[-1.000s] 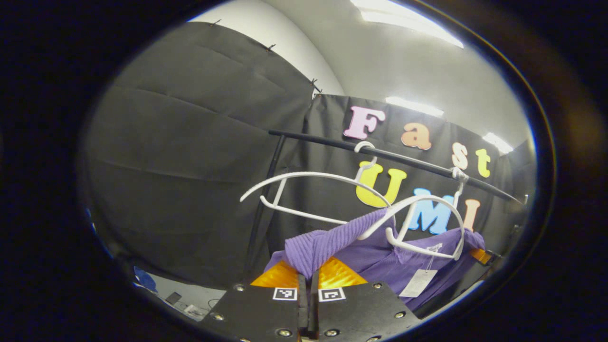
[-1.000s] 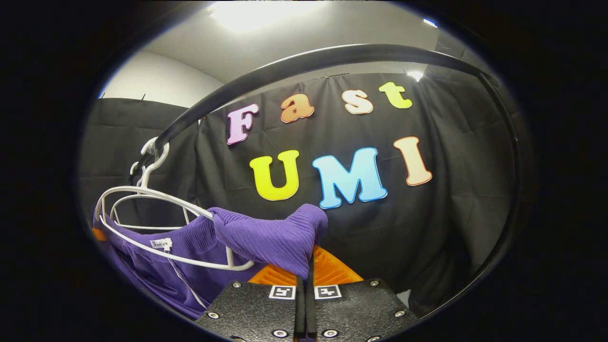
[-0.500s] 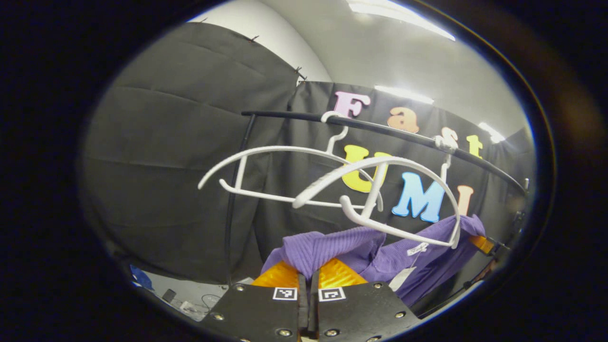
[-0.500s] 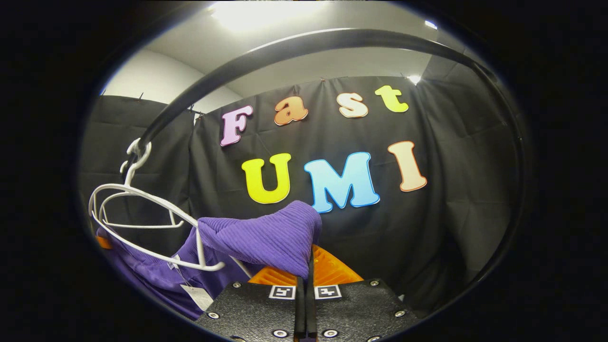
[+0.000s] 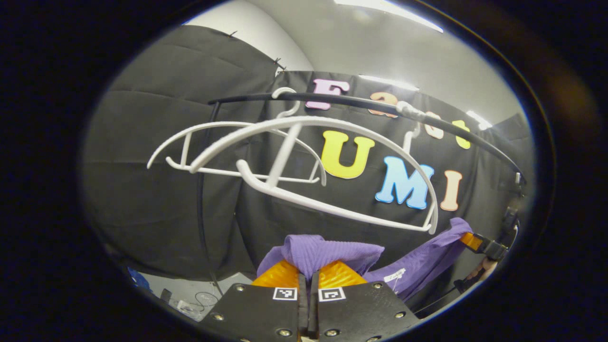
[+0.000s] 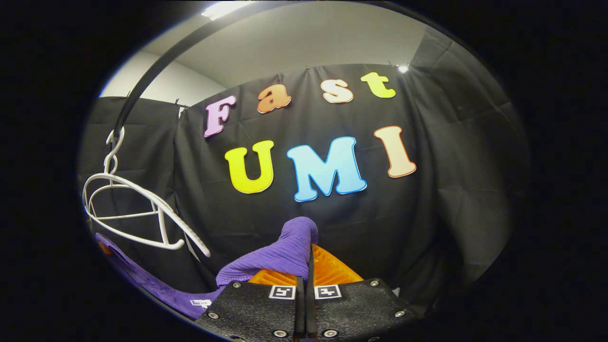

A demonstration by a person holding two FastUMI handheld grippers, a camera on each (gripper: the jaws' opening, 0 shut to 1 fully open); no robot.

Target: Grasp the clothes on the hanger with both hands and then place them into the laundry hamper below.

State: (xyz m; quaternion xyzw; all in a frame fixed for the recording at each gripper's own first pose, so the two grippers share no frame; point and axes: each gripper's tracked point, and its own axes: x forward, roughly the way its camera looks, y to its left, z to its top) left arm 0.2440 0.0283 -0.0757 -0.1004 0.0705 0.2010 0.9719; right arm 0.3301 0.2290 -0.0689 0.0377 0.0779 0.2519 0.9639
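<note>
Both the left gripper and right gripper pinch the purple garment between closed fingers; slack cloth could snag the hanger above.

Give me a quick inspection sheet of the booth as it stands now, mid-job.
Surface: strip of pale floor low in the left gripper view.
Job's things: purple garment is off both white hangers, slung between the two claws; laundry hamper nothing seen.
Clutter: small dark items on the floor, too small to identify.
Grippers: left claw shut on a garment fold; right claw shut on another fold.
Cables: thin cord on the floor.
Surroundings: black rail carrying the hangers, black cloth wall, ceiling lights.
</note>
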